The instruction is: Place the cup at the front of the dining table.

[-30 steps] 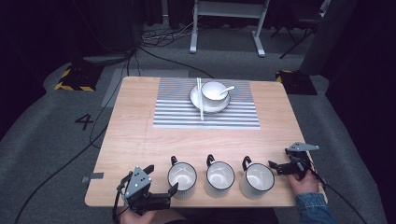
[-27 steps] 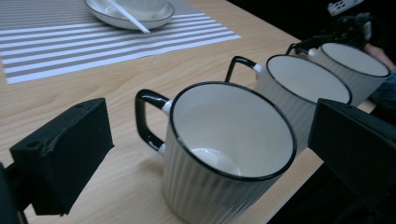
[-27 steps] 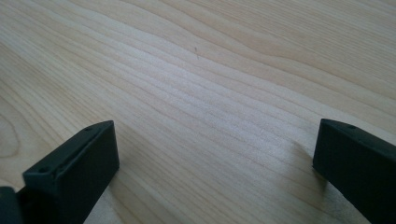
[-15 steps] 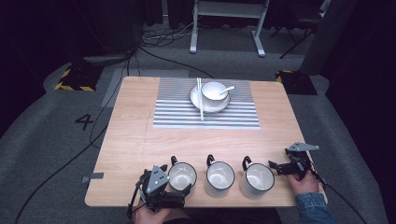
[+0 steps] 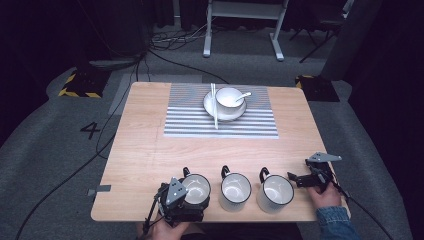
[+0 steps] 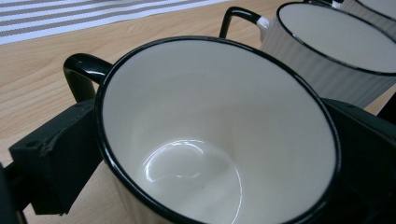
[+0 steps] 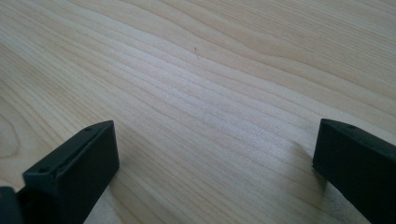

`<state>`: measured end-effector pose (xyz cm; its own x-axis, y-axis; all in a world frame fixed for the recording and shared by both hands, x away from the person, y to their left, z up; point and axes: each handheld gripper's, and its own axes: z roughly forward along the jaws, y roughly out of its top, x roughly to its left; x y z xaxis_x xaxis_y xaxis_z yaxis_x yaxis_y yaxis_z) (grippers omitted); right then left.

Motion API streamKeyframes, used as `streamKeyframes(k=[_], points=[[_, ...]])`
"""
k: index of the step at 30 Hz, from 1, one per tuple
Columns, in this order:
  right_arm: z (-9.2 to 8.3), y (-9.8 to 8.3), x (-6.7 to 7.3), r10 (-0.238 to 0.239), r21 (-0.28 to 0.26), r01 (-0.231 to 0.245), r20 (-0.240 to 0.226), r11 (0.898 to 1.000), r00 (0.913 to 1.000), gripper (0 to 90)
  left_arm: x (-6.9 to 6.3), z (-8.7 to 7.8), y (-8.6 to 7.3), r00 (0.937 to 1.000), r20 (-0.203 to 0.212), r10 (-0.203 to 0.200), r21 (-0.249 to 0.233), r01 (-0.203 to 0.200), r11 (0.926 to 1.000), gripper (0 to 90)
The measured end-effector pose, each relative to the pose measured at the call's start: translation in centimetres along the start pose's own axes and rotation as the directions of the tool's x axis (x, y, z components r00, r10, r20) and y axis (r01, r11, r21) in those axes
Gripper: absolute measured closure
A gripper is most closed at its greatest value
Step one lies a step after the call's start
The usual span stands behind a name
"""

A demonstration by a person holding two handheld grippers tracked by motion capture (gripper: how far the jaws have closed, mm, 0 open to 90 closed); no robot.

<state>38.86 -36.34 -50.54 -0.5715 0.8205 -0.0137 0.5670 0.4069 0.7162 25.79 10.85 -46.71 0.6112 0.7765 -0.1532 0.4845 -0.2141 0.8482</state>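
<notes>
Along the near edge of the table we see three white mugs with black rims in a row, handles turned toward the far edge. Our left gripper sits at the near edge toward the left corner, its jaws standing one on each side of the left mug; in the left gripper view the black jaws flank that mug's wall closely, though we cannot tell whether they actually press it, and the mug is empty and glossy inside. Just beside it stands the middle mug, and next along, the right mug. Near the right corner our right gripper lies low over the wood just beside the right mug, pointing toward it; its jaws are spread wide with nothing but bare tabletop between them. Toward the far edge lies a grey-striped placemat, carrying a plate with a bowl and spoon, and chopsticks resting across the plate's left rim.
</notes>
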Motion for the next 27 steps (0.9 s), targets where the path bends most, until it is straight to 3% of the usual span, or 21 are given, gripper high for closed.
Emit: streamKeyframes(k=[9,13,19,24,27], points=[[0.0,0.0,0.0,0.002,0.0,-0.002,0.0,1.0,1.0,0.4,0.3,1.7,-0.7,0.9996,0.008,0.027,0.035,-0.028,0.999,0.0],[0.0,0.0,0.0,0.002,0.0,-0.002,0.0,1.0,1.0,0.4,0.4,1.8,-1.1,0.9996,0.017,0.024,-0.019,-0.024,0.9995,0.0],[0.0,0.0,0.0,0.0,0.001,0.0,-0.001,1.0,1.0,0.4,0.4,2.2,-1.9,0.9993,0.016,0.034,-0.034,-0.033,0.9989,0.1],[0.0,0.0,0.0,-0.002,0.0,0.002,-0.001,1.0,1.0,0.4,0.4,2.6,-2.7,0.9983,0.0,0.058,-0.095,-0.058,0.9938,1.3],[0.0,0.0,0.0,0.002,0.0,-0.002,0.0,1.0,1.0,0.4,0.3,2.6,-2.8,0.9972,-0.013,0.074,-0.107,-0.075,0.9914,2.2]])
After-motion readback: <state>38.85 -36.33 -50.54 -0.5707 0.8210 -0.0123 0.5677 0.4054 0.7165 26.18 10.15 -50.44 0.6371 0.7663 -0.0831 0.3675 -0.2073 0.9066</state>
